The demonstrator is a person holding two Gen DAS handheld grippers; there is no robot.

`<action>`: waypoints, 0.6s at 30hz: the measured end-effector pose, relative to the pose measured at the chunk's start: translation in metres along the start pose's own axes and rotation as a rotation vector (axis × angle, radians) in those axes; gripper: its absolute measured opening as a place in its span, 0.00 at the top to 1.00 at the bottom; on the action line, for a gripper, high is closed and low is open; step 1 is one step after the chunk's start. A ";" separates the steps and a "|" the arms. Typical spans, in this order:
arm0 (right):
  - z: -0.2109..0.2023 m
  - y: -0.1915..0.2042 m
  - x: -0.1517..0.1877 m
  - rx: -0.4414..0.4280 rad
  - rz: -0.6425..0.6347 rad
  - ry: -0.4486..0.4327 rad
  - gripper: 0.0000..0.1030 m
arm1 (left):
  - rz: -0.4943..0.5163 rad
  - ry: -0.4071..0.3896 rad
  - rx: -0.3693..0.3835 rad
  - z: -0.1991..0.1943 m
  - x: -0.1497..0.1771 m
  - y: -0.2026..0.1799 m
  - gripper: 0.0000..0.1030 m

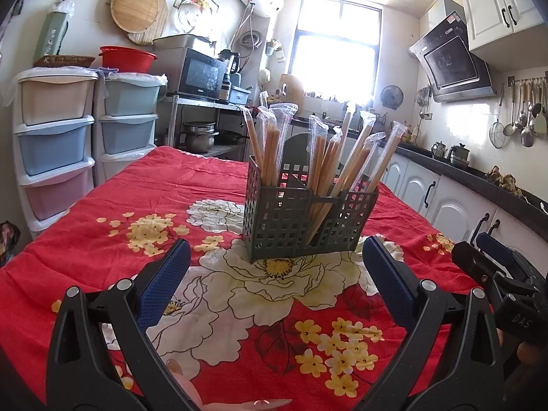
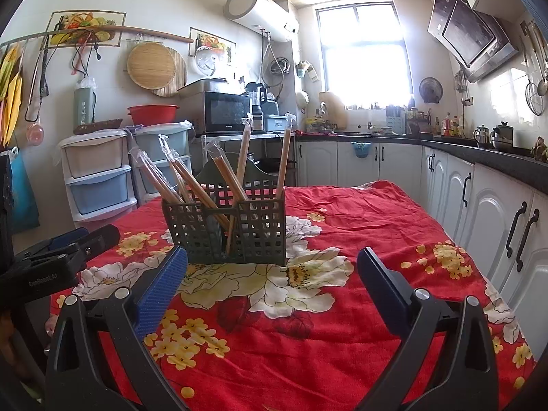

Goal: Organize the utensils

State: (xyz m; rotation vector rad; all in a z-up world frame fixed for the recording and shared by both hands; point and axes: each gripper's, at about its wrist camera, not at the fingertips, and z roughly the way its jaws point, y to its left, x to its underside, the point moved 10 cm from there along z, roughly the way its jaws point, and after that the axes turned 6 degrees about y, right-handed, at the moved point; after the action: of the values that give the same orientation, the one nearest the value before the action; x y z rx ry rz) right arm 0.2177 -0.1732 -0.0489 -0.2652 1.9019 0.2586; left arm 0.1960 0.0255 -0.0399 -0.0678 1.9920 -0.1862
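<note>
Left gripper point(image 1: 275, 270) spread wide, blue pads point(image 1: 164, 284) well apart, nothing between them, hovering over the near edge of the floral tablecloth point(image 1: 102, 205). Straight ahead of it and a touch right, out toward the middle of the cloth: green slotted caddy point(image 1: 304, 226), upright, divided into compartments, crammed with wrapped chopsticks point(image 1: 322, 161). Long axes of the chopsticks near vertical, fanning outward at the tops, some leaning left, more leaning right. No loose chopsticks visible on the cloth in either view. Further right, at the cloth's right edge in the left wrist view, right gripper point(image 2: 272, 269), likewise spread open and empty, also held low over the near edge. From the right wrist view, caddy point(image 2: 226, 229) ahead and somewhat left of centre, chopsticks point(image 2: 191, 185) mostly tilting left, two standing nearly straight up. Both grippers roughly level with each other and about equally near the caddy, flanking it from the near side; hard to call either closer. Probably near the finish or pausing between picks; any next grasp needing to come down from above, along the sticks' upright axis.
</note>
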 end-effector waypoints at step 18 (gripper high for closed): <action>0.000 0.000 0.001 0.002 -0.001 0.001 0.06 | -0.006 0.000 0.003 0.000 -0.002 0.000 0.10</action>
State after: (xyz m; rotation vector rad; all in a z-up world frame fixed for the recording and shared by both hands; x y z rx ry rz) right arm 0.2179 -0.1736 -0.0495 -0.2650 1.9026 0.2558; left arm 0.1965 0.0259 -0.0383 -0.0714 1.9916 -0.1932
